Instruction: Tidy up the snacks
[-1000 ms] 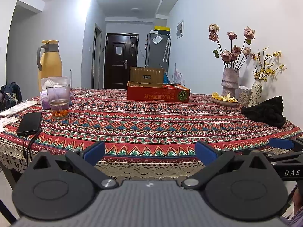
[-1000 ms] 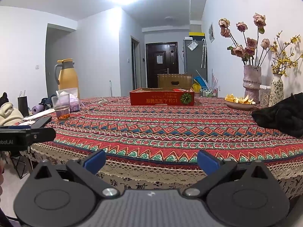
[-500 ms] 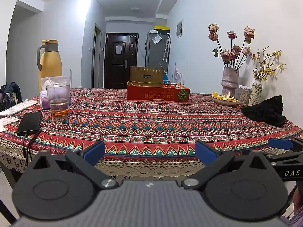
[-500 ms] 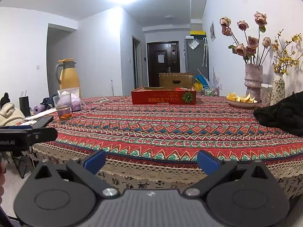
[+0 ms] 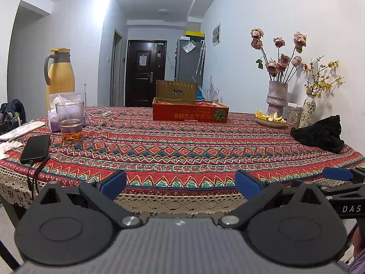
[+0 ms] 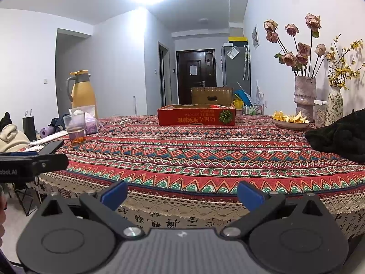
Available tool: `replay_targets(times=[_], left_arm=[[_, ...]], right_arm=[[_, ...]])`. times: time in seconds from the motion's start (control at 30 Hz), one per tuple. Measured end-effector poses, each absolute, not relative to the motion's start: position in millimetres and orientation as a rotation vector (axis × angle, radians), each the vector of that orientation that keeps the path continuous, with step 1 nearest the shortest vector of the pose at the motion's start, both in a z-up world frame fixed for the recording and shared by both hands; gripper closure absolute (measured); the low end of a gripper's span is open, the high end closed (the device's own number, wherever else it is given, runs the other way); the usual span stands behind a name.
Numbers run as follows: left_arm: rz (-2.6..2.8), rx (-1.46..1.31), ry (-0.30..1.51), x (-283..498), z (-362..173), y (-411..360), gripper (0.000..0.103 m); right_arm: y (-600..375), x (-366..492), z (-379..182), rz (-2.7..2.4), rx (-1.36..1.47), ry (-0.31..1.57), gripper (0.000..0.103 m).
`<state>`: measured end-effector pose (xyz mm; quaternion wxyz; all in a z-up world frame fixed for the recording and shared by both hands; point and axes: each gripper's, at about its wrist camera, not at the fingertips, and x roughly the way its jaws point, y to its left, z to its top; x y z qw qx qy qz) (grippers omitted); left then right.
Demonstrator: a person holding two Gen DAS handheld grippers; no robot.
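Both the left gripper [image 5: 180,183] and right gripper [image 6: 182,193] are held spread apart, empty, at lower frame before the patterned table [image 5: 182,150]; the red snack box [image 5: 190,113] is seen at centre.

Red shallow cardboard box [image 5: 190,113] with green pumpkin print, open-topped, red snack packets barely visible inside, sits flat near far edge of table [image 5: 182,150], roughly centered.
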<state>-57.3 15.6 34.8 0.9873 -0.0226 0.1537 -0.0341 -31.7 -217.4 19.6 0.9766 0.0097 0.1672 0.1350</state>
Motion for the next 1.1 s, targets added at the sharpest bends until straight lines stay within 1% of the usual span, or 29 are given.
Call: replay_targets(times=[1.1], left_arm=[[-0.081,-0.022,0.288,-57.8,36.1,14.9,0.0]], right_arm=[[-216.5,-29.2,17.2,0.283,0.028,0.334,0.0]])
